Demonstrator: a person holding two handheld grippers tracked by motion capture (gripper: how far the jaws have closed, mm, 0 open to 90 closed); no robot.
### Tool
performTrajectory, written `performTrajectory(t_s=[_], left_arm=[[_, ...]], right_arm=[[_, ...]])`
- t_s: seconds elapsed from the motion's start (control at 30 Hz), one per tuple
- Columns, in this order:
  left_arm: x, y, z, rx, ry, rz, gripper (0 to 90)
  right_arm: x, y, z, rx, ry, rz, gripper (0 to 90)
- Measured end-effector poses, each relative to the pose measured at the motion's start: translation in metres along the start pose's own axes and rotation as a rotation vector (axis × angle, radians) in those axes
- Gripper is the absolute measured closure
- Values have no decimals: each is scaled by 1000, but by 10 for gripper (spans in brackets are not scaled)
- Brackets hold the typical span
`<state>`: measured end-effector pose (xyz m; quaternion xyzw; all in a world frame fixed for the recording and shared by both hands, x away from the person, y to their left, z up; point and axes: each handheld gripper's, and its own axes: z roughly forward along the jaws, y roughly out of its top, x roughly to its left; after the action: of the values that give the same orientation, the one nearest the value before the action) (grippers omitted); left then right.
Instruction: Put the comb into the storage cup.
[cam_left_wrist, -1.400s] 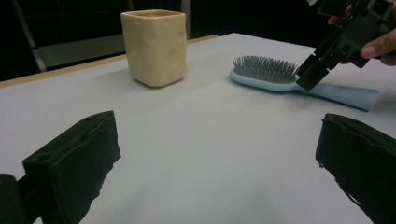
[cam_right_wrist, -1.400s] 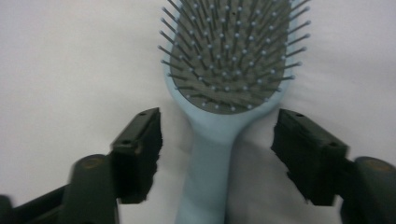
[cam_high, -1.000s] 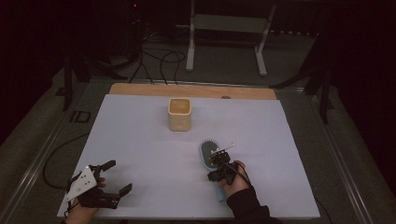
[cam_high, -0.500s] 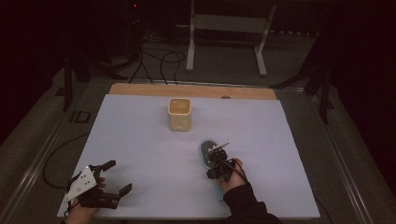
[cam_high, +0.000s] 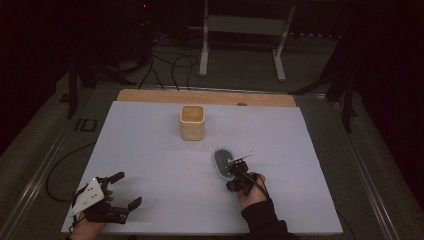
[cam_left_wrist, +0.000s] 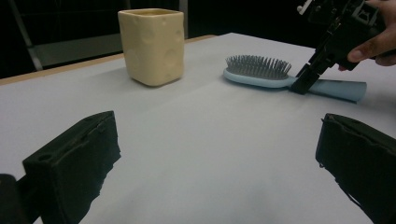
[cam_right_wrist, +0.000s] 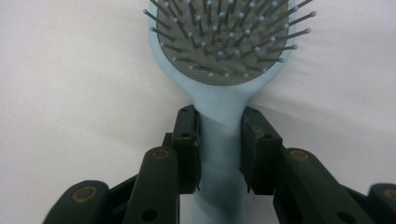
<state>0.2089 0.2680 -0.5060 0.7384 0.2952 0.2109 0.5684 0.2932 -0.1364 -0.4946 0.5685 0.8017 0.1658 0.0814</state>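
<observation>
right gripper (cam_right_wrist: 219, 140) has its jaws closed in on the neck of the blue hairbrush (cam_right_wrist: 224, 70) — pads look to be touching both sides of the handle, brush flat on the table (cam_high: 150, 150), bristles up, near-right of the yellow cup (cam_high: 192, 121). left gripper (cam_left_wrist: 210, 154) idles wide apart, holding nothing, at near left. grasp looks about done; lift & prob. drop into cup are left.

Pretty sure I'm working in some kind of lab or recording studio, since the table (cam_high: 150, 130) is covered with a plain white sheet, everything around it is dark, loose cables (cam_high: 170, 65) sprawl over the floor, and a metal stand (cam_high: 242, 35) sits behind it.
</observation>
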Motion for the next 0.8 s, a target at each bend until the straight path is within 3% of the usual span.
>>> performTrajectory(t_s=[0.07, 0.5, 0.8], left_arm=[[0, 0, 0, 1, 0, 2, 0], [1, -1, 1, 6, -3, -1, 0], [1, -2, 3, 14, -1, -8, 0]], right_arm=[[-3, -1, -1, -23, 30, 20, 699], [-12, -4, -12, -163, 100, 60, 699], [-13, -5, -20, -268, 112, 55, 699]])
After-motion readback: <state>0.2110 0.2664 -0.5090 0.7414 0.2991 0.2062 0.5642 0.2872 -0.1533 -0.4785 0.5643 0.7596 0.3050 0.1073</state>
